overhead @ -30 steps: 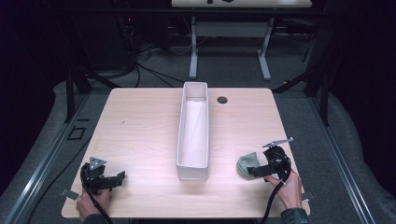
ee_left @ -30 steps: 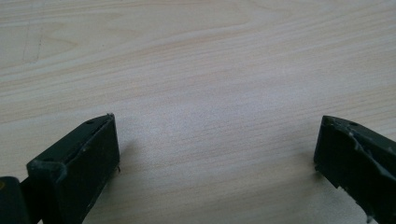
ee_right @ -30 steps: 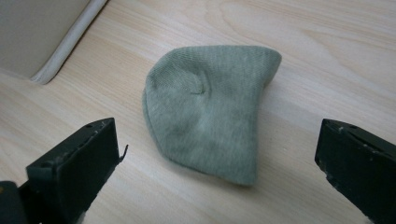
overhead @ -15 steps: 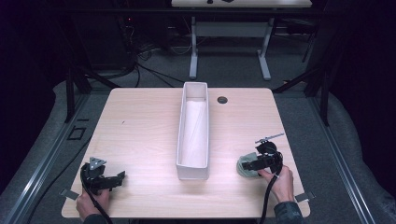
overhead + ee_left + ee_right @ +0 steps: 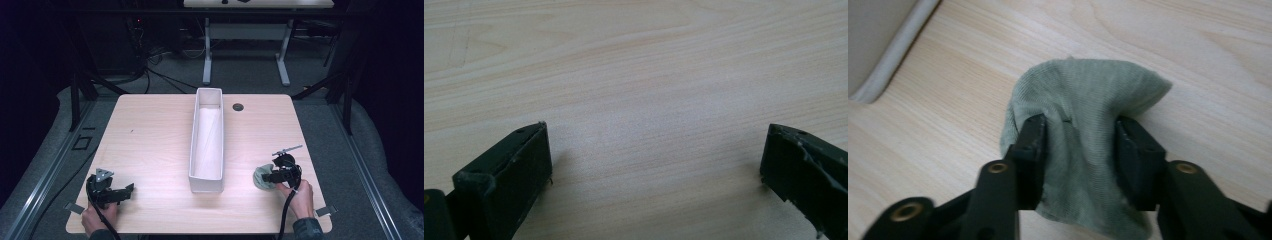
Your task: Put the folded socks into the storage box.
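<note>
A crumpled grey-green cloth (image 5: 261, 177) (image 5: 1083, 100) lies on the wooden table (image 5: 150, 140) to the right of a long white bin (image 5: 206, 140). My right gripper (image 5: 272, 176) (image 5: 1079, 135) is shut on the cloth, its two black jaws pinching a bunched fold low near the tabletop. At the table's front left corner my left gripper (image 5: 122, 192) (image 5: 656, 160) rests open, its jaws wide apart over bare wood with nothing between them.
The white bin stands lengthwise along the table's middle, and its corner (image 5: 878, 45) lies close to the cloth's left. A small dark grommet (image 5: 238, 107) sits at the back. Metal tabs stick out at the front corners. Dark floor, cables and desk legs lie beyond.
My right gripper has shifted left and down onto the table with the cloth, closer to the bin. My left gripper has stayed put.
</note>
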`<control>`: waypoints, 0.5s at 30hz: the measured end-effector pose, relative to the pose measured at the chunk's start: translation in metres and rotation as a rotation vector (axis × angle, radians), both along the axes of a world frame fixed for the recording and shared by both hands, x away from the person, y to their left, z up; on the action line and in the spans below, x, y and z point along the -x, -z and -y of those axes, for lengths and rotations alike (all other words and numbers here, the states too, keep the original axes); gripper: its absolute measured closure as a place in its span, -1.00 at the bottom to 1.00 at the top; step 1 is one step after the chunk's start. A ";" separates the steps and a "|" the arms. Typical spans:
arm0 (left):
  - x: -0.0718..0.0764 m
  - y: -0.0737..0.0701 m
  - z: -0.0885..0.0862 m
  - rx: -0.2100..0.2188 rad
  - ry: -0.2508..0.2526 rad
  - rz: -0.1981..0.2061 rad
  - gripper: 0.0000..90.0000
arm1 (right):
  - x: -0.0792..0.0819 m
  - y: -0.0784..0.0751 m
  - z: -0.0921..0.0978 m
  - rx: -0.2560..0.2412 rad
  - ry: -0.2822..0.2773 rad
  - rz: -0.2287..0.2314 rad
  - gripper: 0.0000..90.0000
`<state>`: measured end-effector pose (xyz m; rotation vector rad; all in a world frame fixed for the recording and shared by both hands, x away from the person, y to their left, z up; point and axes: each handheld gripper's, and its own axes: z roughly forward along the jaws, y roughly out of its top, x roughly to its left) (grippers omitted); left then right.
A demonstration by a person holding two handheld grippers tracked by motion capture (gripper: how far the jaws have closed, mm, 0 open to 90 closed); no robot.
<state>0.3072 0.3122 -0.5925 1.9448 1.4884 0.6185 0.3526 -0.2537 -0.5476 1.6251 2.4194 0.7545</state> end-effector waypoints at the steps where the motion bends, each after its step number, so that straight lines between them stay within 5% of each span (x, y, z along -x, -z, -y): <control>1: 0.000 0.000 0.000 0.000 0.000 0.000 -1.00 | 0.001 0.000 0.000 0.005 0.003 0.004 0.44; 3: 0.000 0.000 0.000 -0.001 0.001 0.000 -0.99 | 0.002 0.001 0.001 -0.015 -0.012 0.004 0.49; 10: 0.000 0.000 0.000 -0.001 0.000 0.000 -0.99 | 0.004 -0.001 -0.006 0.058 0.001 0.030 0.63; 12: 0.000 0.000 0.000 0.000 0.000 0.000 -1.00 | 0.004 -0.001 -0.006 0.045 -0.006 0.027 0.66; 15: 0.000 0.000 0.000 0.001 -0.001 0.001 -1.00 | 0.009 0.001 -0.007 0.072 0.007 0.073 0.70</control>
